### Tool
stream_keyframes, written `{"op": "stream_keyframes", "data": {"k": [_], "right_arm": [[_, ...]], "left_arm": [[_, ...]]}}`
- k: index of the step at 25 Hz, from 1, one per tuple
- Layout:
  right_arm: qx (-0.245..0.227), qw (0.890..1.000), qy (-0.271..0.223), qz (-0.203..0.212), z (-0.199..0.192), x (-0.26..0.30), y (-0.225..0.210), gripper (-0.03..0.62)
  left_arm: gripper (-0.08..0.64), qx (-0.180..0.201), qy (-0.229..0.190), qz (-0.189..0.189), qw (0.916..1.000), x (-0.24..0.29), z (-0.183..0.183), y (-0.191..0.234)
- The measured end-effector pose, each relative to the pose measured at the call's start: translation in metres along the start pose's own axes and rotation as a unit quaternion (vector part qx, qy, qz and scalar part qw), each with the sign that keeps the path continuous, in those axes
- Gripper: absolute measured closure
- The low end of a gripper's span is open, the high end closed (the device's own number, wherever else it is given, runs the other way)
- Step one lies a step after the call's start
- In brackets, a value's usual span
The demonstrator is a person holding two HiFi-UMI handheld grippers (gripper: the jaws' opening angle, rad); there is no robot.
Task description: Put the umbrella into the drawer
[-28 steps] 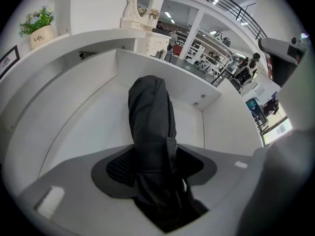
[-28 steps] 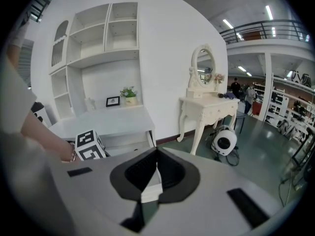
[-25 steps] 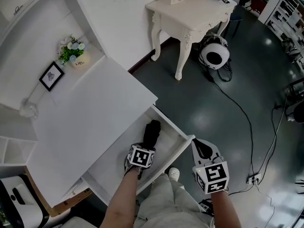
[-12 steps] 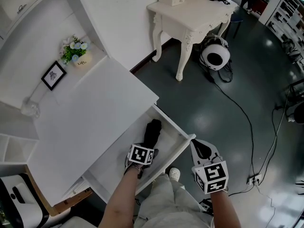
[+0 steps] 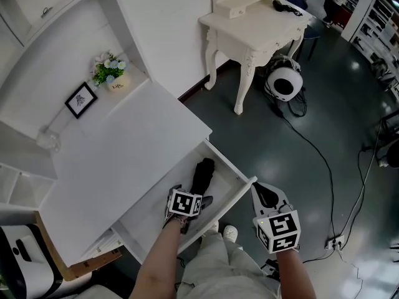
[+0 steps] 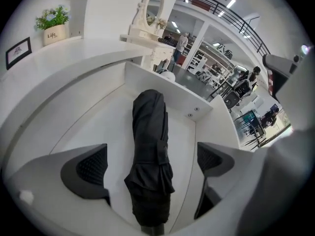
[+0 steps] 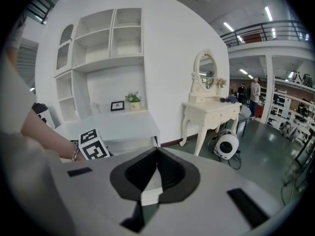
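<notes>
Item: umbrella [image 6: 150,151], black, folded; lies on floor of drawer [image 5: 231,162].
Left tongs [image 6: 152,167]: grip just released, jaws opening wide, pads clear of umbrella between them.
Right tongs [image 7: 156,175]: closed, empty, outside drawer front.
Status: placement likely done; drawer open.

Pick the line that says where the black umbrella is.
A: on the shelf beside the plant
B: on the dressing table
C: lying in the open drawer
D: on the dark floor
C: the folded umbrella lies flat on the bottom of the pulled-out drawer, inside its white walls.
</notes>
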State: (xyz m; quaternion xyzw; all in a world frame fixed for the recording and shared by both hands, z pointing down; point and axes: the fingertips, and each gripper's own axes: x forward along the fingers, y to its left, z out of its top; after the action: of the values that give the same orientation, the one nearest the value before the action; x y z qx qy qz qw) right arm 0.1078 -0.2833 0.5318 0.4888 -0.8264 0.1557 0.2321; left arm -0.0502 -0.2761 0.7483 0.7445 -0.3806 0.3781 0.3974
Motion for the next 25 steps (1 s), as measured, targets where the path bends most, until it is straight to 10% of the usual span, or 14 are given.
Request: {"op": "stream_keyframes", "data": {"k": [25], "right_arm": [[-0.039,0.993,-0.115,0.009,0.093,-0.040,0.013,0.584]], "left_arm": [[0.011,0.037,-0.127,0.051,0.9899,-0.119,0.073,-0.023]]}}
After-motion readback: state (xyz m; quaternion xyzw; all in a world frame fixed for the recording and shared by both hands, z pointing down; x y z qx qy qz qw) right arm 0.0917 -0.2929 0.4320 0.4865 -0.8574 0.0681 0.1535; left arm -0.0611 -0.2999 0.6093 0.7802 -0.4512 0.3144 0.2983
